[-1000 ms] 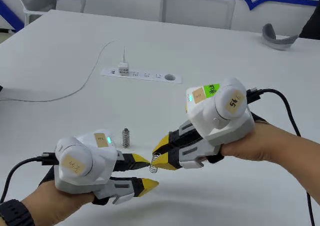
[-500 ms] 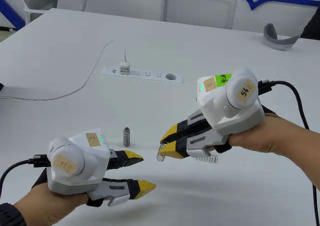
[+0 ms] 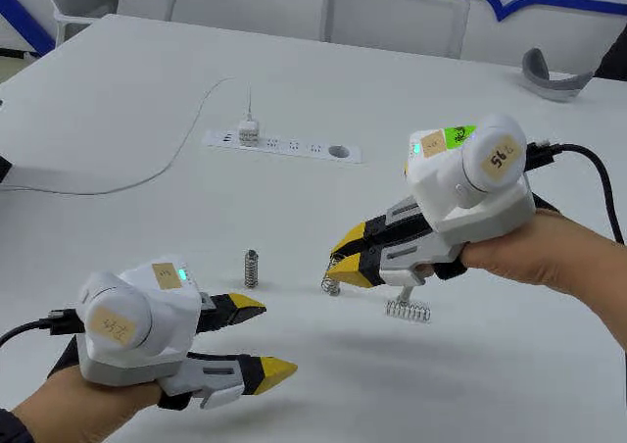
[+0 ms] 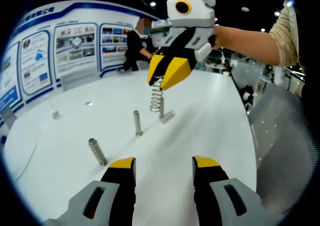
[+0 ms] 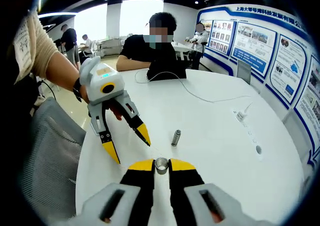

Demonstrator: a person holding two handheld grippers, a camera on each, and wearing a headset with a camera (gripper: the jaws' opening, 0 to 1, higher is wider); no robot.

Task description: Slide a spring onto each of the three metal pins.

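Head view: right gripper (image 3: 336, 270) is hovering low over the worktop (image 3: 137, 90), jaws clamped on the top end of the held spring (image 3: 331, 286). That way it is hanging coil-down with the free end ready to thread. Left gripper (image 3: 260, 340) is sitting close to the person, jaws apart and holding nothing, clear of the work. The loaded pin (image 3: 252, 267) is already wearing its spring. A loose spring (image 3: 408, 311) is lying flat just beside what looks like the far pin (image 3: 402, 293), within easy reach for later. Left gripper view: the held spring is dangling upright, its lower end near the top of the bare pin (image 4: 137, 122) but off to one side, not on it yet. Right gripper view: the camera is looking straight down the coil's bore between the clamped jaws, handy for lining it up. My read: one of three done, second one aligning. It needs a small sideways correction, then a straight drop. Risk: the coil snagging on the pin tip.
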